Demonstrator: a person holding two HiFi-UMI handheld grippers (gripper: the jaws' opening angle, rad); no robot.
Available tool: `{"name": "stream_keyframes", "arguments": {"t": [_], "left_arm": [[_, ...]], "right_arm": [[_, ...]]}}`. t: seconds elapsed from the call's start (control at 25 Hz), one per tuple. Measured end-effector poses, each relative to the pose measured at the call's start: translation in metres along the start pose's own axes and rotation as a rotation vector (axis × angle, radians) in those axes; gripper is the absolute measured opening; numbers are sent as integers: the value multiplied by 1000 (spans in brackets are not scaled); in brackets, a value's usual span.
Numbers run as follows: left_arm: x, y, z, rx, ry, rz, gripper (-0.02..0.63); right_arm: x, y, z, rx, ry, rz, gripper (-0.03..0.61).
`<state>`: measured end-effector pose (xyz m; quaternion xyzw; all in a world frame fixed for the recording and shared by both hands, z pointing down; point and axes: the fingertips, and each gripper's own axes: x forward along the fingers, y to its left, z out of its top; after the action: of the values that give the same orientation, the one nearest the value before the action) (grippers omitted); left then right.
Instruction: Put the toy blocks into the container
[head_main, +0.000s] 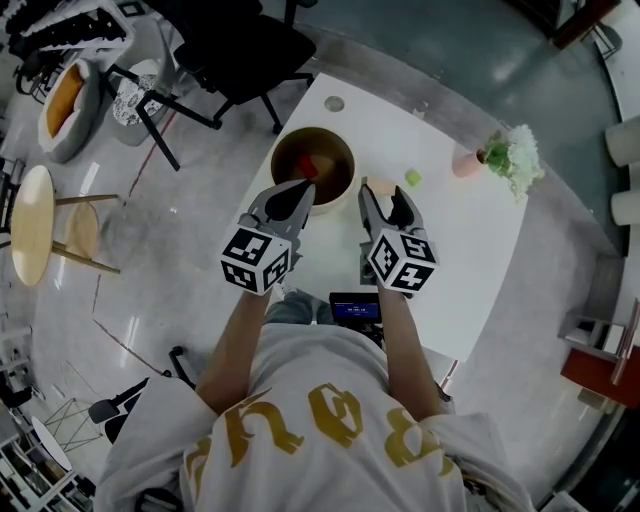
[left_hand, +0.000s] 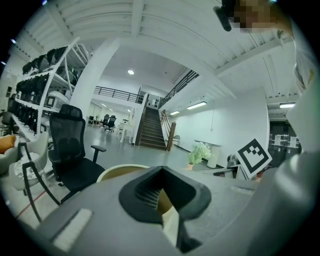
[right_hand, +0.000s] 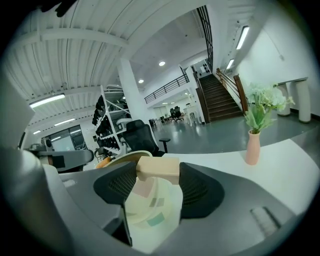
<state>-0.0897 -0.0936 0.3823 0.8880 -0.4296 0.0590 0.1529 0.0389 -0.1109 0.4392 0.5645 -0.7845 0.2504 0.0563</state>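
Observation:
A round bowl (head_main: 335, 150) with a brown inside stands on the white table (head_main: 470, 260), and a red block (head_main: 308, 170) lies in it. A green block (head_main: 412, 178) rests on the table to the bowl's right. My left gripper (head_main: 299, 189) hovers at the bowl's near rim (left_hand: 117, 170); its jaws (left_hand: 161, 192) look shut with nothing between them. My right gripper (head_main: 383, 191), just right of the bowl, is shut on a beige block (right_hand: 157, 169). The bowl's rim (right_hand: 127, 156) shows behind that block.
A pink vase with green-white flowers (head_main: 500, 155) stands at the table's right end, also visible as the vase (right_hand: 252, 147). A black office chair (head_main: 240, 50) is beyond the table. A round wooden side table (head_main: 30, 225) sits far left. A dark device (head_main: 355, 308) lies at the table's near edge.

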Motion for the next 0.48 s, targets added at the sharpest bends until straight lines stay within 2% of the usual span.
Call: {"name": "stream_keyframes", "arguments": {"t": [0.48], "left_arm": [[-10, 33, 6, -4, -18, 30, 0]], "right_arm": [[7, 36, 17, -37, -68, 50, 295]]}}
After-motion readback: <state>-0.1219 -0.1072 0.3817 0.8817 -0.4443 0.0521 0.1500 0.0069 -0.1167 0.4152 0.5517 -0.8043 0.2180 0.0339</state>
